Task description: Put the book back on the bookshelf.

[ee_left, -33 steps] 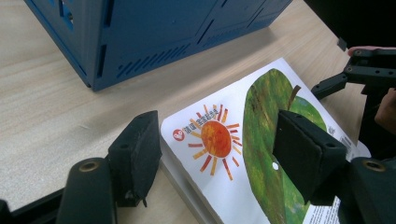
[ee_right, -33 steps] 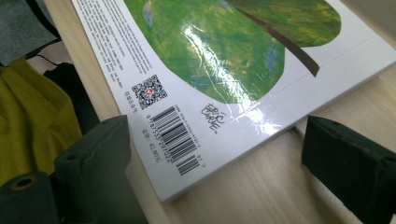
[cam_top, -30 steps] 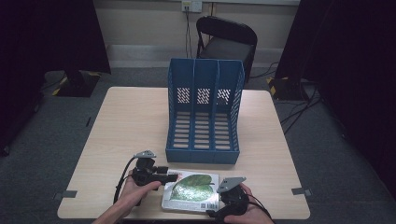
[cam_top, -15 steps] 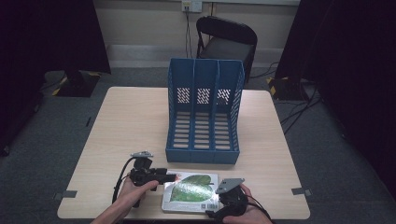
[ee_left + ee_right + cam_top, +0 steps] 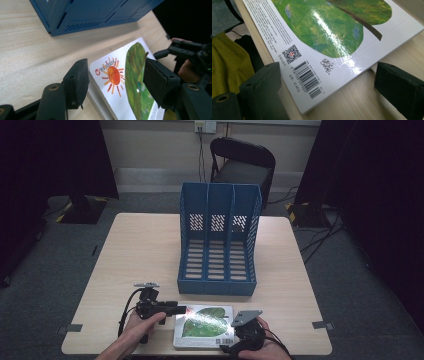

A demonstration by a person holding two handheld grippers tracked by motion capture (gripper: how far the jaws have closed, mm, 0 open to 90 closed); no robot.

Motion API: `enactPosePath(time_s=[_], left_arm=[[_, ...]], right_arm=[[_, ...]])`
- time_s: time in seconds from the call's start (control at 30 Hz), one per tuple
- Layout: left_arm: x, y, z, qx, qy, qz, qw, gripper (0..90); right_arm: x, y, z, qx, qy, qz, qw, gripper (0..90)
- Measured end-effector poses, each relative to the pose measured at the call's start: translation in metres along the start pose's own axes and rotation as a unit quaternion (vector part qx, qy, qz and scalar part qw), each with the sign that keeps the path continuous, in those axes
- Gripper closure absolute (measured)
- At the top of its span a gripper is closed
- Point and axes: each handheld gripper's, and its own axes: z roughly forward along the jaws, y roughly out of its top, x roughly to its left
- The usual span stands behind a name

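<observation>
A: Book (image 5: pixel 205 326) position?

B: Flat on the table (image 5: pixel 140 255), at the near edge, just in front of the blue file rack (image 5: pixel 218 245). White cover, big green leaf, small sun drawing near 1 corner, barcode at the opposite near corner.

A: Left gripper (image 5: pixel 181 309)?

B: Held level at the book's left edge. In the left gripper view its 2 jaws straddle the corner with the sun (image 5: pixel 113 75) — one jaw beside the book's side edge over the table, the other over the cover. They have just been closing a little, with that corner between them. I see gaps on both sides, pads not pressing, so I call it open, not gripping.

A: Right gripper (image 5: pixel 329 82)?

B: At the book's near right corner, person's right hand (image 5: pixel 260 347) around it. In the right gripper view the barcode (image 5: pixel 308 78) corner lies between 2 spread jaws — both stand clear of the book, so open, holding nothing.

A: Rack contents?

B: 3 slots, open side facing up and toward the person, standing mid-table. A dark chair (image 5: pixel 242 162) stands behind the table.
</observation>
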Motion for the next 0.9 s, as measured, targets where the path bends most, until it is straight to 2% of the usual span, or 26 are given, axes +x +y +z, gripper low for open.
enactPosePath(time_s=[0.13,0.33,0.4,0.47,0.9], left_arm=[[0.0025,0.0006,-0.0049,-0.011,-0.022,-0.018,0.9995,38.2],[0.0028,0.0006,-0.0085,-0.02,-0.04,-0.023,0.9987,38.6],[0.0022,0.001,-0.01,-0.022,-0.048,-0.025,0.9983,38.7],[0.0013,0.0007,-0.0107,-0.022,-0.05,-0.022,0.9983,40.0],[0.0021,0.0003,-0.0111,-0.022,-0.071,-0.026,0.9969,42.8]], right_arm=[[-0.0009,0.0003,-0.0002,-0.002,0.004,0.007,1.0,6.4],[-0.0023,0.0006,-0.0008,-0.004,0.01,0.019,0.9998,6.5],[-0.0043,0.0009,-0.0012,-0.008,0.017,0.032,0.9993,6.6],[-0.0056,0.0009,-0.0017,-0.01,0.021,0.04,0.9989,6.5],[-0.01,0.0018,-0.0039,-0.006,0.032,0.052,0.9981,7.1]])
